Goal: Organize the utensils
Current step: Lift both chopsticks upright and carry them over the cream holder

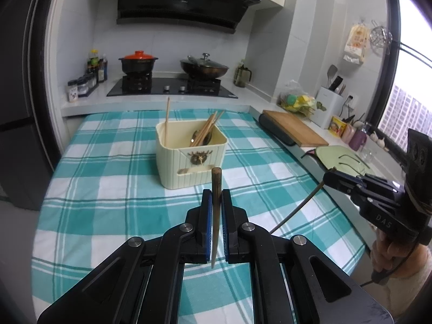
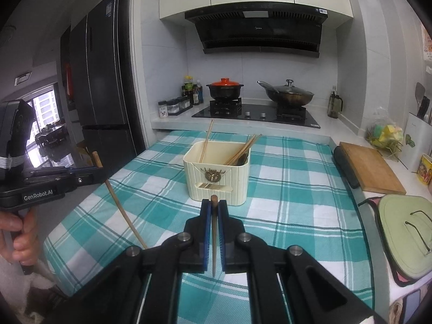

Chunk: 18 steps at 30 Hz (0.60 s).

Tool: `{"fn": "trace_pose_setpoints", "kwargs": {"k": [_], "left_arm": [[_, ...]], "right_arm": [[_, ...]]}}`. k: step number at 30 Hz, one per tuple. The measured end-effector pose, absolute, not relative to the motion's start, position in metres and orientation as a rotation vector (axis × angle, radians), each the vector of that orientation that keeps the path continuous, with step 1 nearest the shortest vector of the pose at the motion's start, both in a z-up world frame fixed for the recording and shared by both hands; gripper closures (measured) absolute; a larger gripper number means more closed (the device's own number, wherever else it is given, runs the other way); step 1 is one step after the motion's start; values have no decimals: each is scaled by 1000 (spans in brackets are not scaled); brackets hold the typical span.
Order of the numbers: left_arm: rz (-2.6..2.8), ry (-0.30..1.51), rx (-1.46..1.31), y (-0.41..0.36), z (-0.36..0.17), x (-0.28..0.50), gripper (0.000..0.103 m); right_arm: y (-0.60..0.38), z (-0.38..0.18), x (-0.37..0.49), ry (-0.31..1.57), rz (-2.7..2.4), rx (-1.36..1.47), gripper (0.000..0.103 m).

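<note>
A cream utensil box (image 1: 189,159) (image 2: 216,181) stands mid-table on the teal checked cloth (image 1: 108,167), with several wooden chopsticks (image 1: 208,129) and a spoon leaning inside. My left gripper (image 1: 216,193) is shut on a brown chopstick (image 1: 216,178) that stands upright between the pads, short of the box. My right gripper (image 2: 215,202) is shut on another chopstick (image 2: 214,243), also upright and near the box's front. Each gripper shows in the other's view: the right gripper (image 1: 328,178) with its stick (image 1: 302,208) hanging down, and the left gripper (image 2: 101,174) with its stick (image 2: 124,213) slanting down.
A wooden cutting board (image 1: 294,131) and a green mat with glasses (image 2: 405,226) lie along the right counter. Behind the table are a hob with a red-lidded pot (image 1: 138,62) and a wok (image 1: 204,67). A dark fridge (image 2: 102,81) stands on the left.
</note>
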<state>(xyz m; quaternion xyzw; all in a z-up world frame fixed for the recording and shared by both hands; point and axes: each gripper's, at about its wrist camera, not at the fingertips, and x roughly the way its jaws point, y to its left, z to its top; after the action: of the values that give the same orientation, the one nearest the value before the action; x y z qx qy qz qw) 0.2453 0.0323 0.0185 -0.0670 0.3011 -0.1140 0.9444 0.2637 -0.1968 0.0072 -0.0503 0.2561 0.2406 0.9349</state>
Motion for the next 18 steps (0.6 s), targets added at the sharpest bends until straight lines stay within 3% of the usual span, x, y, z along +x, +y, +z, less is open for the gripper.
{"fn": "trace_pose_setpoints", "kwargs": {"k": [9,18], "left_arm": [[-226,617,-140,33,17,243,98],[-239,566,-147,43,51,250,98]], "right_arm": [[-199,8,259,522,506,-94,98],[-201,36,254,468,520,-76,98]]}}
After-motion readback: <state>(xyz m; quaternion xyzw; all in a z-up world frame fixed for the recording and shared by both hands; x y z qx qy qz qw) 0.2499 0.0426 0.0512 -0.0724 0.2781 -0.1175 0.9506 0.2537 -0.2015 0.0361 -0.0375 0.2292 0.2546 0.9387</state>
